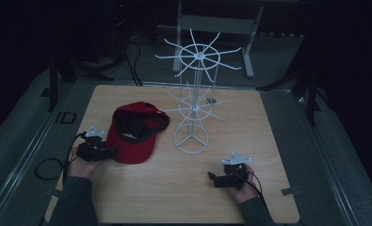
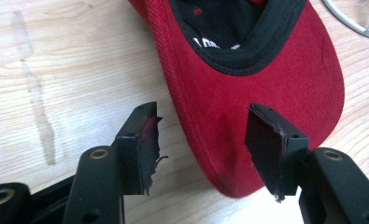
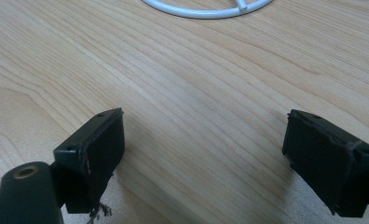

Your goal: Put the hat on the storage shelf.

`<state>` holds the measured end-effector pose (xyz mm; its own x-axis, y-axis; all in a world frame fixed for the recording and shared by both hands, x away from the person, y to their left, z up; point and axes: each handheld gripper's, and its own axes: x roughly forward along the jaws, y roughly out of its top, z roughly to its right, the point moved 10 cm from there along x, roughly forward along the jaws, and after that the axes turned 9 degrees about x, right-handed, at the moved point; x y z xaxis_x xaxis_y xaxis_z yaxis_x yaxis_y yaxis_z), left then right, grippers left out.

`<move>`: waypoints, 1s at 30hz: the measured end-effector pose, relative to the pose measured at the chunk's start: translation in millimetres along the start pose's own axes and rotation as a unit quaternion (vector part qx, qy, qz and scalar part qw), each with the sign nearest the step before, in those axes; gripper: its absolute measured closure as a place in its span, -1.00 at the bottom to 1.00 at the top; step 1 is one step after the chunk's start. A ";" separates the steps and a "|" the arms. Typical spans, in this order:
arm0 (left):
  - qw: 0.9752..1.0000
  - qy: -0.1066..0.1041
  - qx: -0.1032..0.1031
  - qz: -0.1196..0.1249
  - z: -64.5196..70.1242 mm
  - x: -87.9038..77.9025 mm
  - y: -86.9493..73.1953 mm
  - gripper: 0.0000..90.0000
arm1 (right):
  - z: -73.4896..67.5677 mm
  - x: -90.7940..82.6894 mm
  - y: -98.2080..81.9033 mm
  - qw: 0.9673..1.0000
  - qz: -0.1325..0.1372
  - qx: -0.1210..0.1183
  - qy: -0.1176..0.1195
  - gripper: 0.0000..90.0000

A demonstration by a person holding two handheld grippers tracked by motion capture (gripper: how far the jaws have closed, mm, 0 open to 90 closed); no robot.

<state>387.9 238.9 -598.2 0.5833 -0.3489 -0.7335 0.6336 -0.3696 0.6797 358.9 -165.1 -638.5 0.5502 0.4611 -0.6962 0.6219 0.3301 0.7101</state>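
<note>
room dim | my square light-wood tabletop [image 1: 183,197] sits on grey carpeted floor [image 1: 28,122] | black cables [image 1: 132,56] trail behind it | grey metal desk frame [image 1: 221,23] at back | black tripod legs [image 1: 311,89] either side

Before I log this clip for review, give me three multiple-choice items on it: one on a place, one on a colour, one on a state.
1. Where does the cap lie?
A. left of the white rack
B. hung on the rack
C. at the right gripper

2. The cap's brim is
A. blue
B. red
C. white

3. The left gripper has its jaws
A. clamped on the rack
B. shut on nothing
C. open around the brim's edge

Answers: 1 A, the cap lies on the table beside the rack's base; 2 B, red with a black lining; 3 C, gaps show beside both pads.
</note>
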 end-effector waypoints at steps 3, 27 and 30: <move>1.000 -0.009 0.000 -0.007 0.7 5.7 -0.2 0.01 | 0.0 0.0 0.0 1.000 0.000 0.000 0.000 -0.72; 0.992 -0.115 0.022 -0.056 42.1 37.9 3.6 0.04 | 0.0 0.0 0.0 1.000 0.000 0.000 0.000 -0.72; 0.990 -0.131 0.018 -0.047 45.8 38.7 4.2 0.23 | 0.0 0.0 0.0 1.000 0.000 0.000 0.000 -0.72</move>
<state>389.9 184.4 -623.4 0.3680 -0.5209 -0.7702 0.6578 -0.4396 0.6116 358.9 -165.2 -638.5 0.5500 0.4612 -0.6963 0.6218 0.3304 0.7101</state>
